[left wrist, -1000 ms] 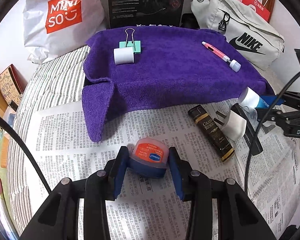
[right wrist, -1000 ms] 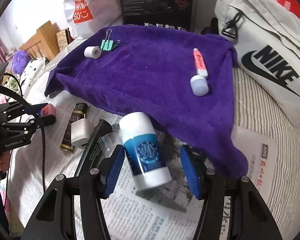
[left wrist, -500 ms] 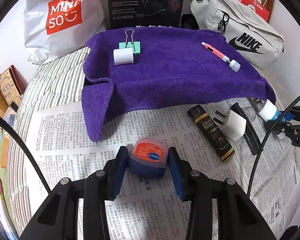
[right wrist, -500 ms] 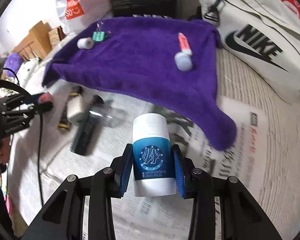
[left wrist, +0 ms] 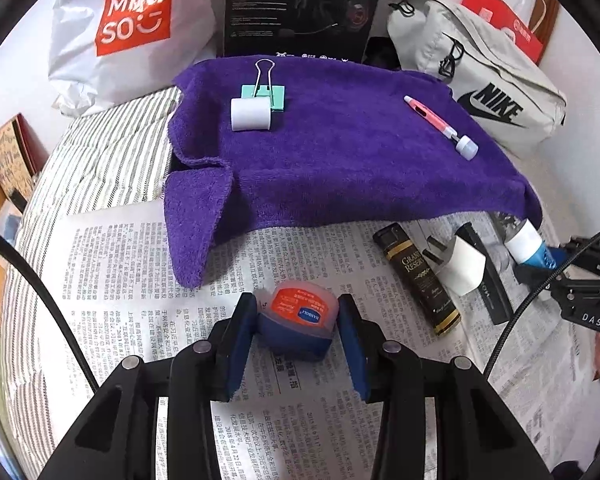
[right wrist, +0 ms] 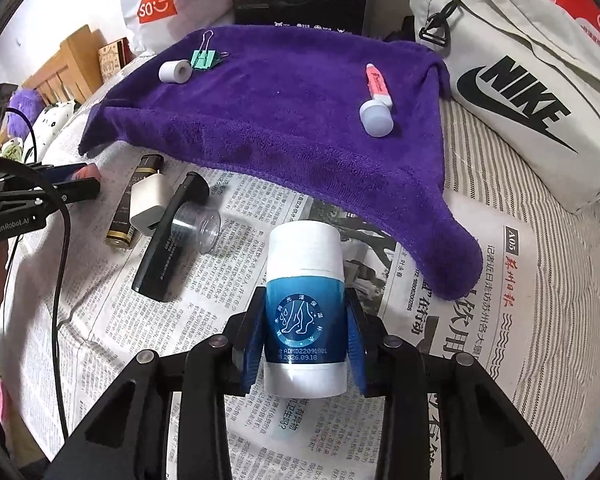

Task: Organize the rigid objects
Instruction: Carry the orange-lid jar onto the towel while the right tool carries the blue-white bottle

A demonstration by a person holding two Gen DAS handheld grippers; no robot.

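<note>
My left gripper (left wrist: 296, 305) is shut on a small blue jar with an orange lid (left wrist: 300, 316), just above the newspaper (left wrist: 120, 264). My right gripper (right wrist: 305, 300) is shut on a blue and white bottle (right wrist: 304, 264), its pads pressed on the blue label. On the purple towel (left wrist: 340, 160) lie a white roll (left wrist: 250, 114), a green binder clip (left wrist: 266, 94) and a pink pen (left wrist: 432, 118). The left wrist view shows the bottle (left wrist: 526, 242) at the far right, beside the towel's corner.
A black and gold stick (right wrist: 132, 204), a white plug (right wrist: 150, 202), a black tube (right wrist: 168, 240) and a clear cup (right wrist: 198, 226) lie together on the newspaper. Behind the towel stand a Miniso bag (left wrist: 132, 28), a black box (left wrist: 300, 4) and a Nike bag (right wrist: 512, 92).
The right gripper's fingers closed onto the bottle, which went from leaning to straight along the fingers and moved away from the clear cup and tube. The left gripper kept still with the jar.
</note>
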